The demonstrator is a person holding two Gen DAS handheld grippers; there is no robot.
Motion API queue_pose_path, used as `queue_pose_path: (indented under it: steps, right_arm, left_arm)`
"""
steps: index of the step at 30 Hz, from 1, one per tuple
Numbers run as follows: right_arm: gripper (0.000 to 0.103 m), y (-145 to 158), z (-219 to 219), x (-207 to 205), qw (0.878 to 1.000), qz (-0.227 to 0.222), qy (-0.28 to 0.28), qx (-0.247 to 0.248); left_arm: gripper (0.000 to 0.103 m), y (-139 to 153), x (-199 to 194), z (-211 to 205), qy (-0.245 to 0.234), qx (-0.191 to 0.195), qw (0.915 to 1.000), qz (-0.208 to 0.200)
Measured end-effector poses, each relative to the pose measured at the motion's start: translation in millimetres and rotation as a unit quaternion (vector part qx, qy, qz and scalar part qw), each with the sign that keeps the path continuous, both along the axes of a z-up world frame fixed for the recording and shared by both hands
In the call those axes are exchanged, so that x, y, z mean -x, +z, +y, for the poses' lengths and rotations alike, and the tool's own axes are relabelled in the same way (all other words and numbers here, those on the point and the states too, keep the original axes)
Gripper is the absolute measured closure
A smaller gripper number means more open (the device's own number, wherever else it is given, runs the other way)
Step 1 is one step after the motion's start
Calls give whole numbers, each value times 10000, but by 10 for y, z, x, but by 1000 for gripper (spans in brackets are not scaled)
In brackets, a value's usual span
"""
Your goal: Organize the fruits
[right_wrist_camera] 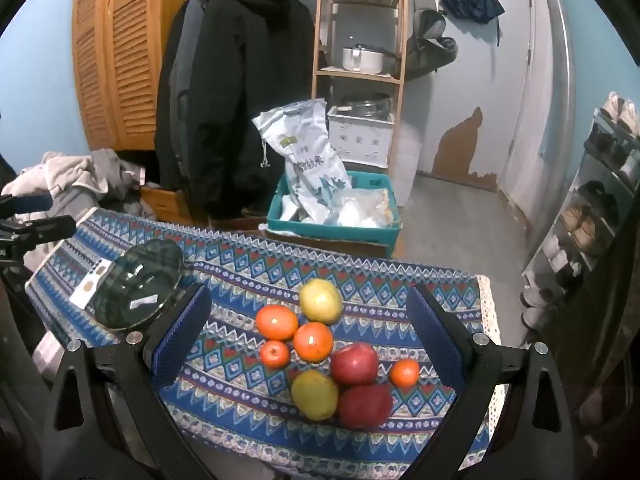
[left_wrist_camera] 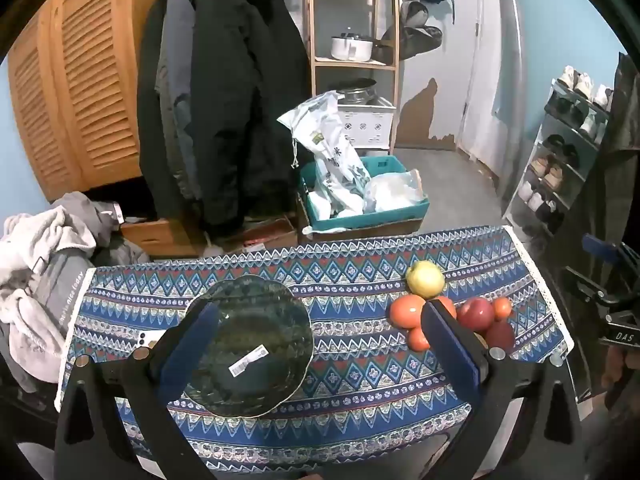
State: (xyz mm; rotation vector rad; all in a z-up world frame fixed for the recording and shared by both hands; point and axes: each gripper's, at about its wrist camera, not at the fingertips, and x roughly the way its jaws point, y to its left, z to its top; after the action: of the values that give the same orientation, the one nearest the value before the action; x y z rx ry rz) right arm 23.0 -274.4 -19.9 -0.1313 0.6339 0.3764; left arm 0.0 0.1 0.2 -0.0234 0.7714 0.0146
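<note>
Showing only rightward: second yellow fruit (right_wrist_camera: pixel 314 395)

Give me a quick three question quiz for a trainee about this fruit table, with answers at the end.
1. True or false: fruit already lies in the glass plate.
2. How many pieces are in the fruit pile in the right wrist view?
3. Which gripper faces the pile: A, left gripper, or B, right gripper?

Key
1. False; it holds only a sticker.
2. Eight: two yellow-green, two dark red, four orange-red.
3. B; its open fingers frame the pile, holding nothing.
</note>
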Motion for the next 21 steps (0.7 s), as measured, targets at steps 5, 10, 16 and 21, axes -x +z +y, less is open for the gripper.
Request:
queue_pose_path:
  steps: [5,10,16,21]
  right_arm:
    - [7,-8,7,1,10000,24,1,-10]
    - [7,-17,2,4,10000,18,26,-23]
    - [7,-36,38,10,10000,25,26,0]
    - [7,-37,36,12,10000,22,22,-1]
  left_arm:
    - [1,4,9,-25,11,-93,10000,-27]
    - [1,31,-26,-16,-31,-64,10000,58]
    - [1,-18,7,-23,-124,-28,9999,15]
    - [1,-29,15,-14,-126,22,9999,16]
